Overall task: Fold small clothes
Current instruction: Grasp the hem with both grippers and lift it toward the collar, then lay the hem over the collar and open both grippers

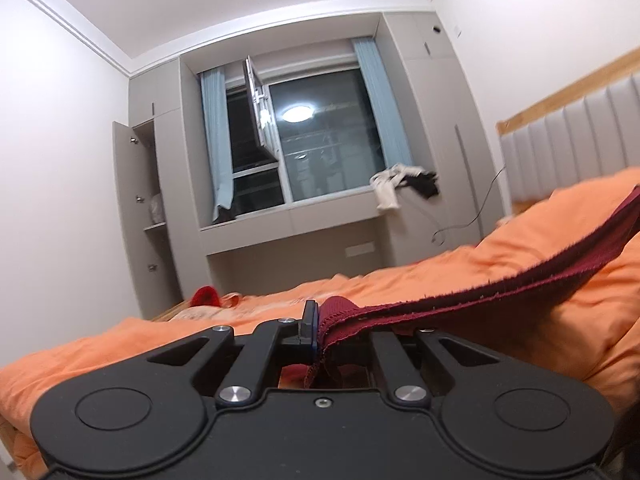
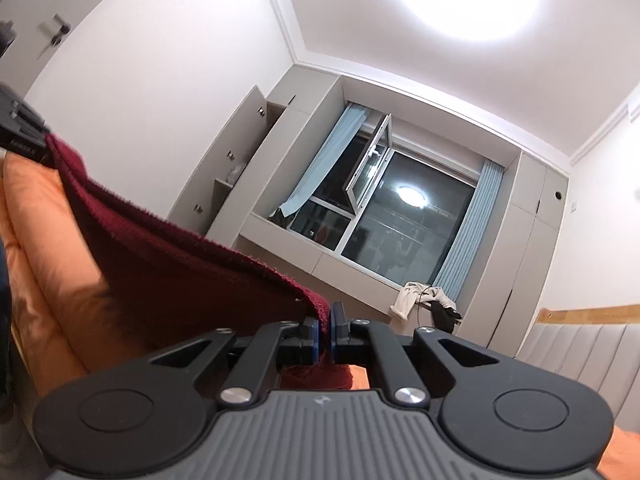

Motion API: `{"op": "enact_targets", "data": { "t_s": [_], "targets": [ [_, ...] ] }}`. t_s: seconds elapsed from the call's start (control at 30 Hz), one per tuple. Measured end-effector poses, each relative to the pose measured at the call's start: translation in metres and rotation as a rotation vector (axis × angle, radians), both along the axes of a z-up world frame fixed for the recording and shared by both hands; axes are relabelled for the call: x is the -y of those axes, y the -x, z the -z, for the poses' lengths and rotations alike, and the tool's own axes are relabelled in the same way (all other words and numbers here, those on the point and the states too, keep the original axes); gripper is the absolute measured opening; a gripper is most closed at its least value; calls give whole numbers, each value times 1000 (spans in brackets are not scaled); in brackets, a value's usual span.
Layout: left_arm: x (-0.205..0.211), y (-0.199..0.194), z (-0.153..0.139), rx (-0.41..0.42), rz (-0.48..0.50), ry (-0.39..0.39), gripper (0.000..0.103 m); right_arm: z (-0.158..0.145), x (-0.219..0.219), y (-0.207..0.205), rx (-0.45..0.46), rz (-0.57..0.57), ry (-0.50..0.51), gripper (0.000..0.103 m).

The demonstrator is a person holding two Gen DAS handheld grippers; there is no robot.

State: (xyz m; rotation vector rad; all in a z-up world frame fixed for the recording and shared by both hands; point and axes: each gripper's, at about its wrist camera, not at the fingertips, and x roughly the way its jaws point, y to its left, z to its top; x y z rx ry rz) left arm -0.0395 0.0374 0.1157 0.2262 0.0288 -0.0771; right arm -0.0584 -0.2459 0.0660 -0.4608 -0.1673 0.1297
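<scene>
Dark red knitted cloth [image 1: 500,284] hangs in the air over the big orange bed cover [image 1: 400,284], pulled out long between the two black tongs. The left gripper [image 1: 318,330] is squeezed tight on one end of the cloth, and the cloth bunches up over its right finger. From there the cloth runs off to the right and up, out of the left wrist view.

The right gripper [image 2: 329,330] is pinched tight on the other end, with a corner of the cloth caught between its blue pads [image 2: 316,336]. In that view the cloth goes up and to the left, to a black tool at the left edge.

Far off is a dark window [image 1: 320,140] with pale blue curtains [image 1: 216,140]. Some white and black clothes [image 1: 404,186] lie in a heap on the grey ledge at the window's right end. A tall grey cupboard [image 1: 136,208] with an open door stands left of the window. A small bright red thing [image 1: 206,295] sits on the far side of the bed. A grey padded headboard [image 1: 576,136] stands on the right
</scene>
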Motion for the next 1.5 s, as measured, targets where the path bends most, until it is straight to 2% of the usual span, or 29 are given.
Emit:
{"op": "enact_targets", "data": {
  "t_s": [0.1, 0.2, 0.33, 0.53, 0.7, 0.83, 1.0, 1.03, 1.1, 1.13, 1.17, 1.2, 1.23, 1.27, 1.3, 1.4, 1.5],
  "targets": [
    [-2, -10, -12, -17, 28, 46, 5, -9, 4, -26, 21, -6, -14, 5],
    [0, -37, -22, -27, 10, 37, 6, -18, 3, -67, 23, -4, 1, 6],
    [-2, -97, -38, -63, -23, 64, 6, -27, -2, -128, 11, 9, 22, 6],
    [0, -207, -43, -145, -104, 58, 6, -21, -13, -228, -50, 54, 43, 6],
    [-2, -292, -25, -255, -152, 73, 6, 1, -18, -302, -158, 69, 55, 6],
    [-10, -349, 0, -344, -181, 118, 7, 29, -23, -352, -261, 70, 90, 6],
    [-28, -389, 34, -452, -183, 215, 10, 57, -30, -394, -359, 57, 107, 7],
    [-34, -393, 39, -468, -175, 243, 13, 61, -31, -398, -376, 58, 108, 8],
    [-47, -397, 49, -497, -155, 328, 22, 68, -31, -403, -417, 59, 99, 20],
    [-54, -396, 55, -516, -152, 377, 30, 70, -29, -405, -435, 56, 89, 24],
    [-60, -396, 60, -532, -149, 417, 42, 69, -25, -406, -450, 53, 76, 36],
    [-66, -394, 64, -540, -143, 451, 48, 69, -21, -405, -456, 53, 63, 48],
    [-72, -392, 67, -541, -137, 479, 59, 67, -17, -405, -461, 54, 46, 55],
    [-78, -390, 69, -540, -137, 502, 64, 65, -11, -405, -470, 52, 22, 66],
    [-82, -388, 69, -540, -136, 519, 65, 63, -7, -403, -480, 48, 0, 73],
    [-87, -377, 70, -537, -108, 541, 68, 56, 9, -398, -529, 25, -67, 80],
    [-83, -366, 73, -550, -80, 499, 68, 52, 26, -393, -584, -1, -132, 86]
  ]
}}
